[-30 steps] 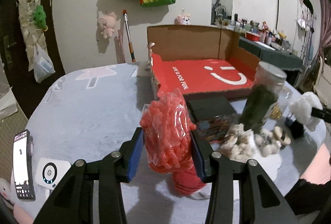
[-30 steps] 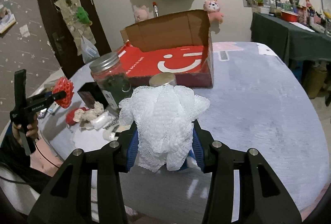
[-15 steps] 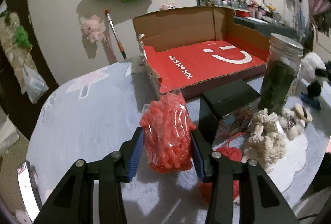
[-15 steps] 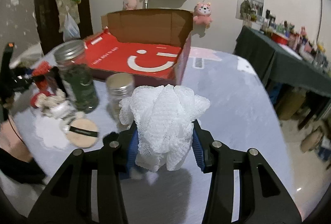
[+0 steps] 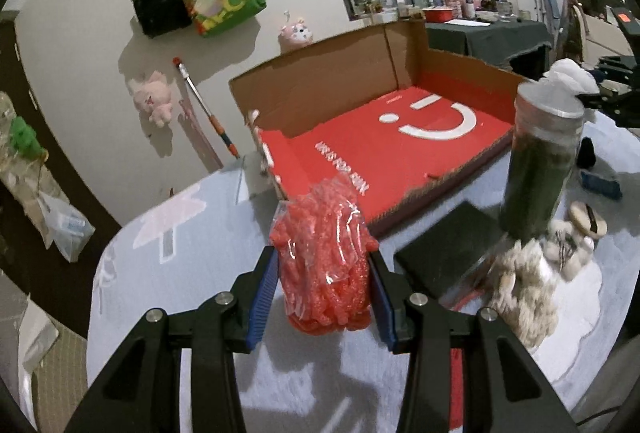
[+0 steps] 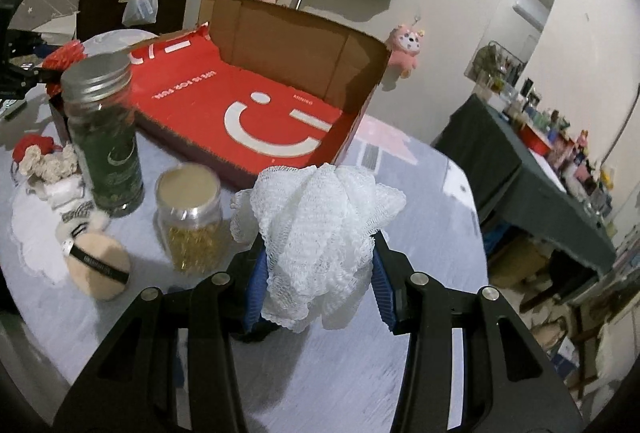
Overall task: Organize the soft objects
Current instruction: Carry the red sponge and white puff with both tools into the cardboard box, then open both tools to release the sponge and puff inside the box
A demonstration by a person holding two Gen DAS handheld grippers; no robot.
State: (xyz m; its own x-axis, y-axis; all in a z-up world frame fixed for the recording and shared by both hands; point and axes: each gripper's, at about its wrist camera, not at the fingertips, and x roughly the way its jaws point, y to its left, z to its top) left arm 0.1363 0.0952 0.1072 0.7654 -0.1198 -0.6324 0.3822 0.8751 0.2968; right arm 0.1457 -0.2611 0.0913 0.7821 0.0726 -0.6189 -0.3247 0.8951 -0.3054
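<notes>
My left gripper point(image 5: 322, 285) is shut on a clear bag of red soft pieces point(image 5: 324, 261) and holds it above the table, just in front of the open cardboard box point(image 5: 392, 141) with a red smiley floor. My right gripper point(image 6: 316, 281) is shut on a white mesh bath puff point(image 6: 320, 233), held above the table near the box's point(image 6: 256, 109) right front corner. The puff also shows at the far right of the left wrist view point(image 5: 570, 75). A cream crochet piece point(image 5: 524, 293) and a beige powder puff point(image 6: 98, 265) lie on the table.
A tall dark-green jar point(image 6: 106, 137) and a short jar of yellow beads point(image 6: 192, 217) stand in front of the box. A black flat case point(image 5: 452, 253) lies by the left gripper. A dark-clothed side table point(image 6: 540, 185) with bottles stands to the right.
Both grippers have moved closer to the box with their loads still held. The left one has risen and swung toward the box's front left edge; the right one has turned toward its right corner.
</notes>
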